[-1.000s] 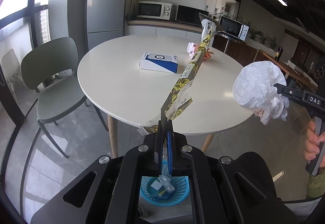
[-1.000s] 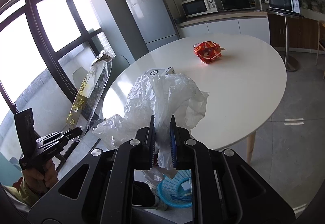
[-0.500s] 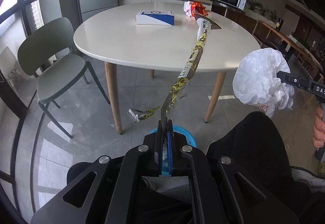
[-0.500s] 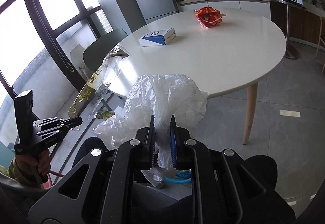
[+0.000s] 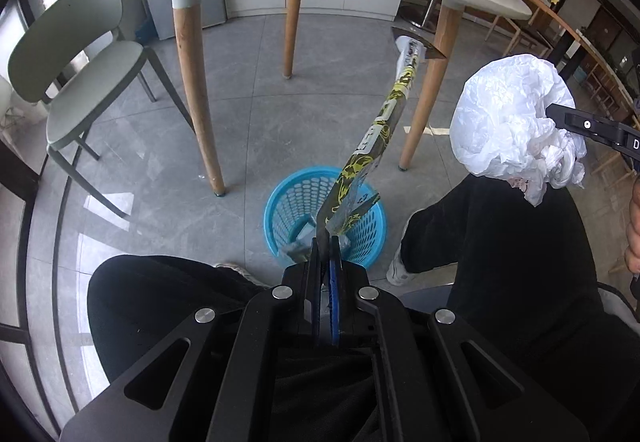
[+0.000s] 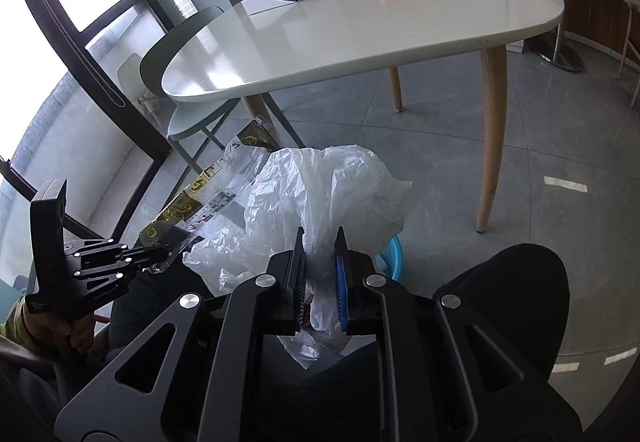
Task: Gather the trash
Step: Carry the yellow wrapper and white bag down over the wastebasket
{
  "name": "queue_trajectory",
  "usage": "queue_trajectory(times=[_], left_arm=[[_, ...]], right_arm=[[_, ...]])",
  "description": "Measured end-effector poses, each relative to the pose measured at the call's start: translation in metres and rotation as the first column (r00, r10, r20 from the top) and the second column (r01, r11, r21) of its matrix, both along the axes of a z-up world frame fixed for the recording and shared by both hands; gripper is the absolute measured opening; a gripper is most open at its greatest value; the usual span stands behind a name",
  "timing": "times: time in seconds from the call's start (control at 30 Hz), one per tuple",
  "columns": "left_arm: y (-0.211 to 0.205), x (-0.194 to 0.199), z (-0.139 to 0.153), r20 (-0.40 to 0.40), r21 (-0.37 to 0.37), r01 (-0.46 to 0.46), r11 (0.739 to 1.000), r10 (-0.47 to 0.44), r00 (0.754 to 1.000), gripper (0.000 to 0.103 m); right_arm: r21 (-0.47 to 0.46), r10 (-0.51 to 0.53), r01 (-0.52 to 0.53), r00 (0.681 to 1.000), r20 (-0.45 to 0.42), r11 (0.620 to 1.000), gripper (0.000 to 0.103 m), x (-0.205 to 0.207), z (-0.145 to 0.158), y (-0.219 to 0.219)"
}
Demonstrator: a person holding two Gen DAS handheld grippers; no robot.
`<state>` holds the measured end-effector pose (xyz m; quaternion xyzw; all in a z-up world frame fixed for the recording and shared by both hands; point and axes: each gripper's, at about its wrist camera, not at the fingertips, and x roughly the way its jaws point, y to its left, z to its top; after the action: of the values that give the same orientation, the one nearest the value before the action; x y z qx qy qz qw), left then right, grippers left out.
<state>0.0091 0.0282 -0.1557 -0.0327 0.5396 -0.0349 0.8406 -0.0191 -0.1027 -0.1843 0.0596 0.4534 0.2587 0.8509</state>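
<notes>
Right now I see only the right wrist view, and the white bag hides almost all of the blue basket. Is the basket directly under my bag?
Observer: No. In the left wrist view the white plastic bag hangs to the right of the blue basket, over the person's right leg.
Operator: Is the basket empty?
Observer: No, some pale scraps already lie inside it.
Operator: And the long wrapper?
Observer: The left gripper has its fingers shut on the lower end of the long wrapper, just above the basket's opening.
</notes>
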Motion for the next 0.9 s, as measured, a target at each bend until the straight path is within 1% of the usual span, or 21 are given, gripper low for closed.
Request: queue_trajectory(times=[0.13, 0.37, 0.67, 0.77, 0.9], left_arm=[[0.005, 0.013, -0.023, -0.038, -0.002, -0.027, 1.000, 0.027, 0.999, 0.003], [0.010, 0.043, -0.065, -0.115, -0.051, -0.090, 0.995, 0.084, 0.990, 0.002], [0.004, 0.073, -0.101, -0.170, -0.077, -0.146, 0.986, 0.132, 0.977, 0.002], [0.001, 0.083, -0.115, -0.193, -0.071, -0.151, 0.986, 0.135, 0.972, 0.002], [0.003, 0.092, -0.132, -0.234, -0.071, -0.168, 0.983, 0.148, 0.961, 0.002]], right_arm=[[-0.025, -0.011, 0.010, 0.999, -0.038, 1.000, 0.012, 0.008, -0.023, 0.006], [-0.076, -0.029, 0.022, 0.995, -0.091, 0.997, 0.012, 0.023, -0.064, 0.024], [-0.123, -0.064, 0.046, 0.987, -0.145, 0.991, 0.012, 0.052, -0.104, 0.045], [-0.148, -0.068, 0.045, 0.985, -0.159, 0.988, 0.012, 0.063, -0.119, 0.055], [-0.157, -0.074, 0.042, 0.975, -0.209, 0.987, 0.012, 0.076, -0.142, 0.066]])
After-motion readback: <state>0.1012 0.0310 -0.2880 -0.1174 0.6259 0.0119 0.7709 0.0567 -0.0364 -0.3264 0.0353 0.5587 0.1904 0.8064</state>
